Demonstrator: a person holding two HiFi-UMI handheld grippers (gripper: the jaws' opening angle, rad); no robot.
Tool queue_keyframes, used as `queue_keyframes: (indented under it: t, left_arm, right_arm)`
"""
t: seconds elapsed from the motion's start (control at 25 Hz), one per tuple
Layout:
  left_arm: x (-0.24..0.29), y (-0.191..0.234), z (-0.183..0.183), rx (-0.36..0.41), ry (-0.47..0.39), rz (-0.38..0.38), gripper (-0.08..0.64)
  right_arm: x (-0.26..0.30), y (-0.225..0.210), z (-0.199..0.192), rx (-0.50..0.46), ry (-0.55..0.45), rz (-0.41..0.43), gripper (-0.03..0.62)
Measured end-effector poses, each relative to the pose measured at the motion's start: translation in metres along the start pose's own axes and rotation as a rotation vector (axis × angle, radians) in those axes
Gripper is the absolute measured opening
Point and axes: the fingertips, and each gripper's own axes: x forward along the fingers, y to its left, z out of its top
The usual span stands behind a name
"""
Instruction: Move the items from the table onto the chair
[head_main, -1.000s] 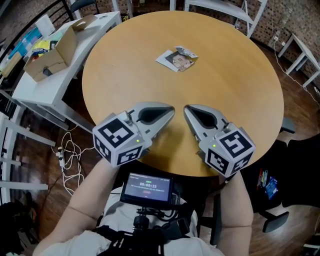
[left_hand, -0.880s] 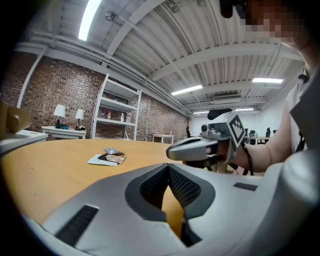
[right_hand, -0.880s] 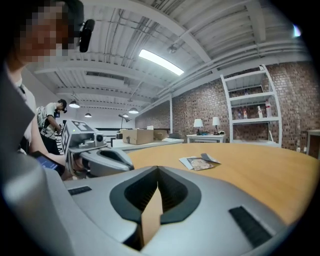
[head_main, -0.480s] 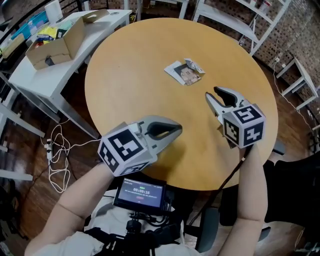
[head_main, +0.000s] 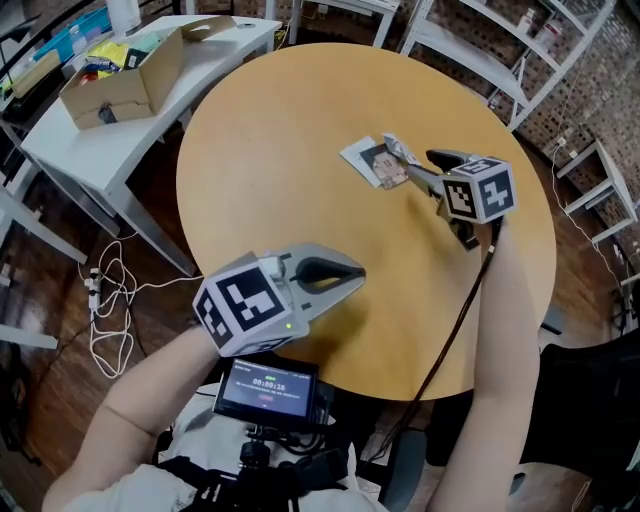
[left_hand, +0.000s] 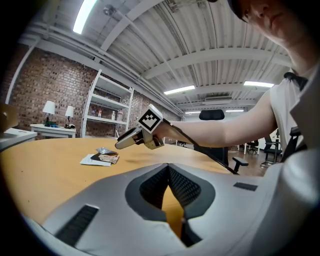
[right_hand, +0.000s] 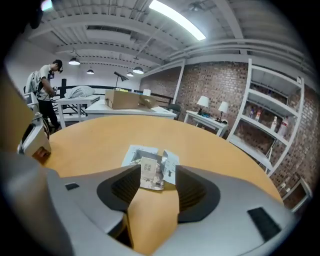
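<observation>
Right tongs (head_main: 424, 170) reached packets (head_main: 378, 163), jaws just opening around them, left tongs (head_main: 355, 272) closed, cardboard box (head_main: 120, 90) aside

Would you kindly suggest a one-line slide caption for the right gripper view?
Right gripper, jaws just opening, poised over a small packet between its jaw tips on the round table.

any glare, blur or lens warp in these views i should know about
Head view: sharp, with the round wooden table evenly lit and no harsh glare. Left gripper view: strong fisheye, dark corners, a bright ceiling strip light blown out. Right gripper view: same warp and vignette; the small printed packets look sharp, and the white shelving bows at the edge.
</observation>
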Motion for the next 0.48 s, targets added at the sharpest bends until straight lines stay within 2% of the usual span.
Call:
queue_keyframes:
  t: [0.16,0.28,0.36,0.48]
  left_arm:
    - [0.0,0.003,-0.001,0.01,0.001,-0.002,0.006]
    - [-0.001,0.003,-0.001,0.014,0.0,-0.004,0.006]
    - [0.0,0.002,0.0,0.007,0.001,-0.001,0.006]
    - [0.003,-0.002,0.002,0.001,0.003,-0.001,0.006]
  right_arm:
    - [0.029,-0.003,0.002,-0.003,0.054,0.039,0.227]
    - [0.048,0.001,-0.001,-0.034,0.124,0.064,0.274]
    - [0.058,0.006,-0.008,-0.044,0.17,0.085,0.276]
    - [0.063,0.007,-0.016,0.047,0.166,0.113,0.276]
